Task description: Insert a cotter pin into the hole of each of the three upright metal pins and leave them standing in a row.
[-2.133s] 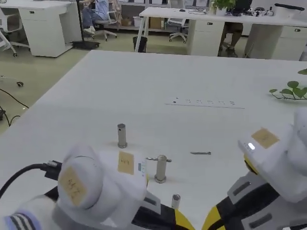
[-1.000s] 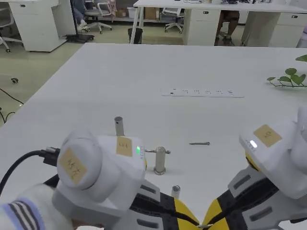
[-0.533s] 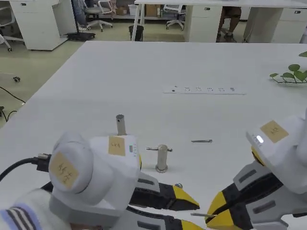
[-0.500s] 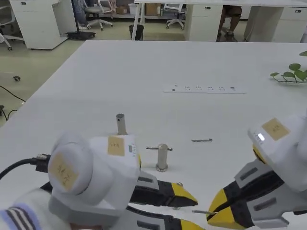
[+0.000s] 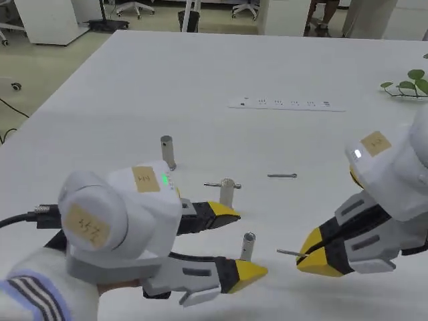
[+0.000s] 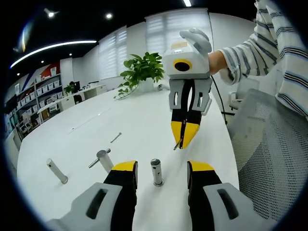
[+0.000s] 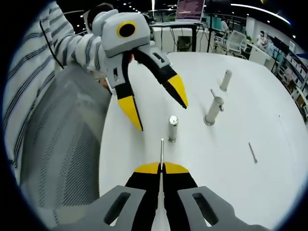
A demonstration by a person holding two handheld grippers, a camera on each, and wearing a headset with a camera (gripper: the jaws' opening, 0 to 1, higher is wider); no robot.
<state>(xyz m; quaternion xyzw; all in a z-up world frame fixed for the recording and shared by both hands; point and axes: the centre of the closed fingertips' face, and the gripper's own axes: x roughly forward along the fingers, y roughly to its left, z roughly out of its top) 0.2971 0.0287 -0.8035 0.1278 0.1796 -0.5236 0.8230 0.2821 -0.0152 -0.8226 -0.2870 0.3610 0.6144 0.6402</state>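
White table (image 5: 267, 67) lies under the left gripper (image 5: 244, 242), whose fingers gape wide on either side of the nearest metal pin (image 5: 248, 245), not touching it. To its right, the right gripper (image 5: 307, 257) has its fingers pinched tight on a cotter pin (image 5: 289, 253), tip just short of that pin.

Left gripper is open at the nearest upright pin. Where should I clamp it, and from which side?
Clamp the nearest pin low on its shaft, level from the person's side, where the open left gripper faces it. It stands upright, and the cotter pin in the right gripper aims at its top, so that end should likely stay clear.
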